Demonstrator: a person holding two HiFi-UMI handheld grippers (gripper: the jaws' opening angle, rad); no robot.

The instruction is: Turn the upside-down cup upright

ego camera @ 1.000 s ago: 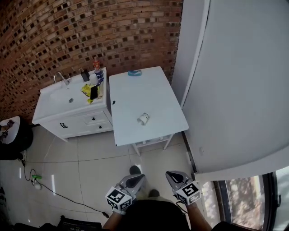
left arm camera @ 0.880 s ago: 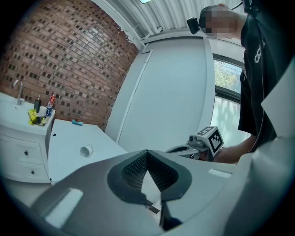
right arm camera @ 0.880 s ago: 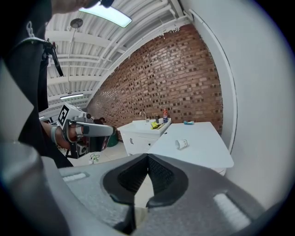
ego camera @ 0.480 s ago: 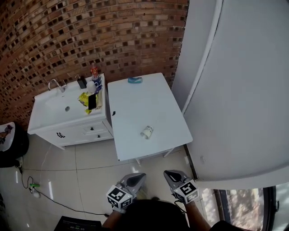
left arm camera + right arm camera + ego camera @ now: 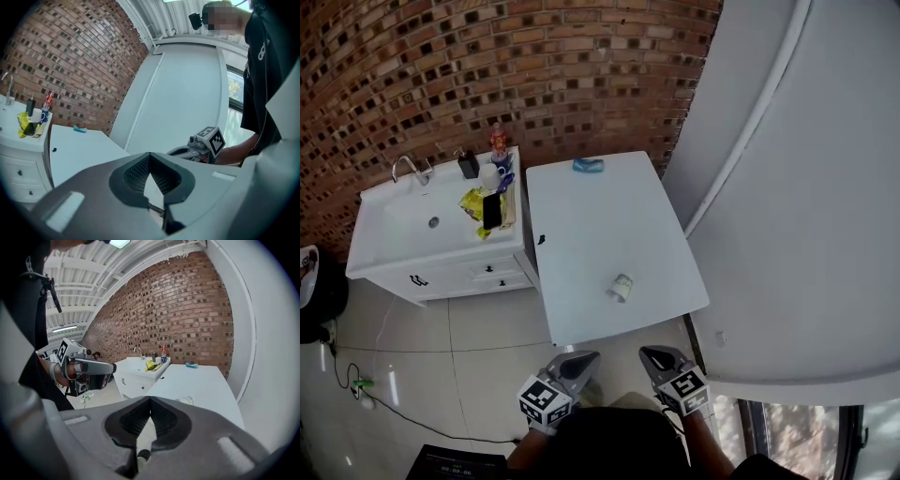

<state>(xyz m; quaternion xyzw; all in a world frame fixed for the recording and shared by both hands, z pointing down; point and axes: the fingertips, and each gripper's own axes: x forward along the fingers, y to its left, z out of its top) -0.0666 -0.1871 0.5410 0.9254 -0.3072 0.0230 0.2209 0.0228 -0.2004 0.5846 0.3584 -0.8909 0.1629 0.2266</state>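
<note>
A small white cup [image 5: 622,287] rests on the white table [image 5: 591,234], near its front right corner; it is too small to tell how it stands. The right gripper view shows the same cup [image 5: 187,400] just beyond the jaws. My left gripper [image 5: 578,360] and right gripper [image 5: 654,356] are held side by side over the floor, short of the table's front edge. Both are shut with nothing in them. The left gripper view shows the table [image 5: 79,145] and the right gripper [image 5: 185,151], but not the cup.
A white sink cabinet [image 5: 394,246] stands against the table's left side, with bottles, a mug and a yellow packet on its right end. A blue object [image 5: 588,165] lies at the table's far edge. A brick wall is behind, a white wall [image 5: 806,234] at right, a cable [image 5: 356,382] on the floor.
The table and cup have drawn nearer to both grippers as I moved toward them. The grippers keep their side-by-side pose and stay shut.
</note>
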